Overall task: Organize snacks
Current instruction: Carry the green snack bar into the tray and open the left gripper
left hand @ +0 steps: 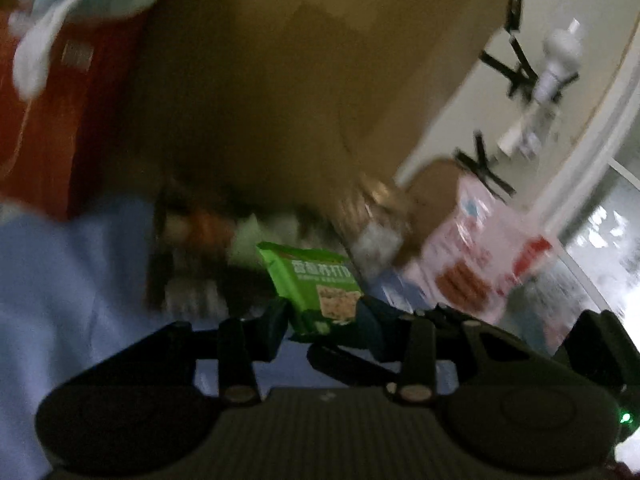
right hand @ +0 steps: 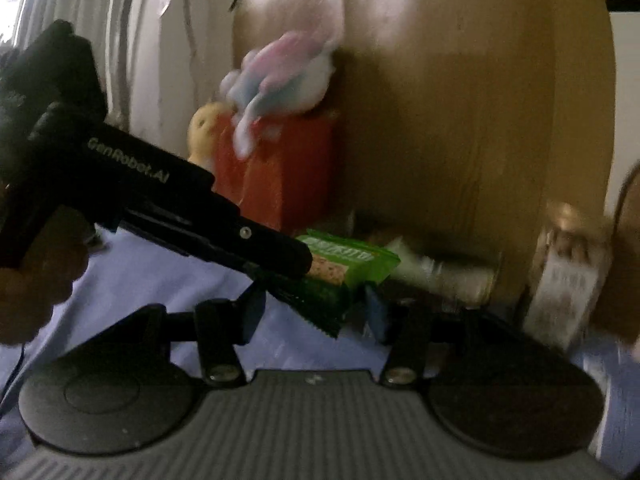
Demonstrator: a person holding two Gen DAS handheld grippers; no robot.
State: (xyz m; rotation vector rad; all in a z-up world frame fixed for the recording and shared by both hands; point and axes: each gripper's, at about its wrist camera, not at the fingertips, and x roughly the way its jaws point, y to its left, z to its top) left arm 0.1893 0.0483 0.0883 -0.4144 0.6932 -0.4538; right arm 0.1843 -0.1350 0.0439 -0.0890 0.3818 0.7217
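Right wrist: red box (right hand: 276, 168) stands behind green packet (right hand: 352, 268).

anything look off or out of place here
Both views are motion-blurred. One oddity: the plush toy sits slumped atop the red box, an odd thing among snacks. The left gripper holds the green cracker pack tilted but intact. No visible spills.

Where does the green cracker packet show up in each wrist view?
Left wrist: green cracker packet low centre, clamped between the left gripper jaws.
Right wrist: centre, pinched by the left gripper coming in from the left.
Shared landmark: red box, far left in the left view.
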